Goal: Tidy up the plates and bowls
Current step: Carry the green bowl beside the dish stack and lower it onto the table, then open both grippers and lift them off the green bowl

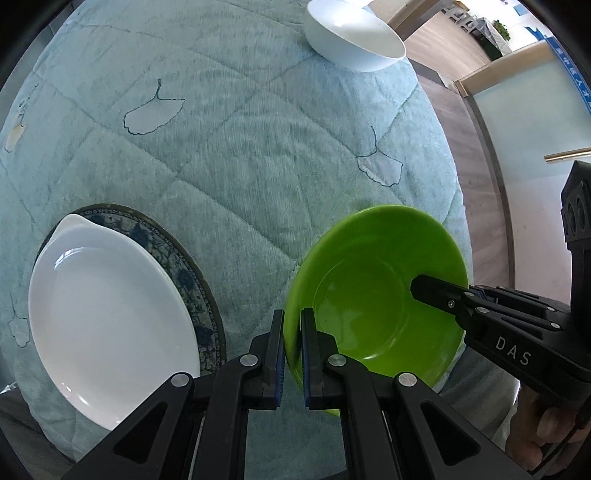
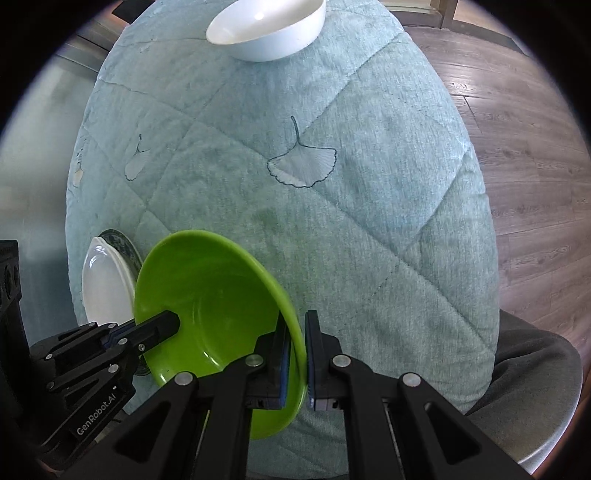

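Observation:
A green bowl hangs above the teal quilted cloth, gripped at both sides. My left gripper is shut on its left rim. My right gripper is shut on its right rim. To the left lies a white eared dish stacked on a blue patterned plate. A white bowl stands at the far edge of the table.
The teal cloth with leaf embroidery covers the round table. Wooden floor lies to the right, and a glass partition stands beyond the table. A person's grey-clad leg is at the near edge.

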`<move>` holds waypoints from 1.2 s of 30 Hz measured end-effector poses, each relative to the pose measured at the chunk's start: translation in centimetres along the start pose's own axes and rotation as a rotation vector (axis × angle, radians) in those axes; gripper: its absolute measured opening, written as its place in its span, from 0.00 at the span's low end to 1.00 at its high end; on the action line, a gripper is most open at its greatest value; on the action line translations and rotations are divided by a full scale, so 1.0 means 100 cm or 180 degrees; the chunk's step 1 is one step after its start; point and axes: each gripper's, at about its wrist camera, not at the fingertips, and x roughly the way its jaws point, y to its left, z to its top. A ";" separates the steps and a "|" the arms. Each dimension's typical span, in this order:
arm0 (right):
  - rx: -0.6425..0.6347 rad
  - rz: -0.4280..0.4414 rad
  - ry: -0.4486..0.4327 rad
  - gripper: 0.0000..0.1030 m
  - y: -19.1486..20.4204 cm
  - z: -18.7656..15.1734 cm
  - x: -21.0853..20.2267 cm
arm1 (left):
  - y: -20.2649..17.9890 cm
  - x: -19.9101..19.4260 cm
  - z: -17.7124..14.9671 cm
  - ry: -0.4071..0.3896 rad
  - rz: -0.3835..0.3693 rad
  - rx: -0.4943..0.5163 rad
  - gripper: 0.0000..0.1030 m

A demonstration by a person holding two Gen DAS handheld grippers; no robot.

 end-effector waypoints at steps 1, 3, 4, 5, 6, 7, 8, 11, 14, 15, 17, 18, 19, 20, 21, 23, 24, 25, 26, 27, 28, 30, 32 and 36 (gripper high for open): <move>0.0003 -0.0012 -0.0007 0.07 0.000 0.000 0.001 | 0.000 0.001 0.001 -0.0005 0.0005 0.0001 0.03; 0.0019 -0.0023 -0.0029 0.07 -0.001 0.001 0.001 | 0.000 0.002 0.002 -0.0016 0.0021 0.0002 0.04; 0.0031 -0.0023 -0.0035 0.07 -0.001 0.002 0.002 | 0.001 0.002 0.000 -0.0015 0.0032 0.0005 0.04; 0.0040 -0.0018 -0.0038 0.07 -0.001 0.003 0.002 | 0.001 0.003 0.001 -0.0016 0.0039 0.0000 0.04; 0.0046 -0.0014 -0.0043 0.07 -0.003 0.004 0.003 | 0.002 0.005 0.001 -0.0009 0.0045 -0.0010 0.04; 0.0044 -0.0017 -0.0044 0.07 -0.003 0.005 0.004 | 0.003 0.006 0.001 0.0002 0.0057 -0.0020 0.04; 0.0032 -0.0021 -0.0040 0.07 -0.002 0.005 0.006 | 0.004 0.008 0.001 0.0005 0.0071 -0.0025 0.04; 0.0027 -0.0036 -0.0058 0.08 -0.001 0.003 0.012 | 0.005 0.014 0.000 0.0049 0.0073 -0.0013 0.05; -0.0020 -0.0038 -0.0122 0.10 0.000 0.003 0.014 | 0.001 0.018 0.000 0.0063 0.0066 0.0018 0.05; -0.0002 -0.0013 -0.0137 0.11 -0.001 0.003 0.014 | 0.000 0.020 0.000 0.0090 0.0075 0.0024 0.05; 0.0020 0.0009 -0.0174 0.13 -0.003 0.004 0.012 | -0.003 0.021 -0.001 0.0081 0.0088 0.0054 0.05; 0.0031 0.0006 -0.0193 0.15 -0.003 0.004 0.011 | -0.006 0.021 -0.001 0.0071 0.0091 0.0078 0.08; 0.0058 0.0008 -0.0216 0.19 -0.004 0.003 0.009 | -0.009 0.019 -0.001 0.0045 0.0085 0.0095 0.12; 0.0096 0.0054 -0.0235 0.34 -0.006 0.004 0.006 | -0.011 0.014 -0.001 -0.0008 0.0084 0.0120 0.14; 0.0117 0.0090 -0.0259 0.53 -0.010 0.005 0.004 | -0.013 0.008 -0.001 -0.0056 0.0099 0.0145 0.17; 0.0150 0.0112 -0.0374 0.73 -0.015 0.005 -0.008 | -0.016 -0.007 0.000 -0.0184 0.0132 0.0199 0.40; 0.0144 0.0084 -0.0449 0.77 -0.016 0.005 -0.015 | -0.017 -0.018 0.000 -0.0293 0.0173 0.0222 0.47; 0.0137 0.0062 -0.0499 0.77 -0.017 0.005 -0.022 | -0.018 -0.032 0.001 -0.0421 0.0240 0.0233 0.61; 0.0137 0.0056 -0.0542 0.79 -0.020 0.006 -0.029 | -0.018 -0.042 0.001 -0.0531 0.0278 0.0239 0.68; 0.0151 0.0057 -0.0581 0.82 -0.023 0.006 -0.038 | -0.017 -0.058 0.002 -0.0678 0.0296 0.0254 0.69; 0.0159 0.0053 -0.0622 0.83 -0.025 0.006 -0.046 | -0.017 -0.069 0.003 -0.0755 0.0299 0.0262 0.70; 0.0117 0.0016 -0.0752 0.97 -0.030 0.009 -0.064 | -0.014 -0.093 0.011 -0.0868 0.0349 0.0236 0.77; 0.0093 -0.0024 -0.0851 0.99 -0.030 0.014 -0.079 | -0.013 -0.115 0.017 -0.1016 0.0357 0.0239 0.79; 0.0039 -0.0215 -0.1011 0.99 -0.033 0.035 -0.107 | -0.011 -0.157 0.035 -0.1340 0.0464 0.0335 0.91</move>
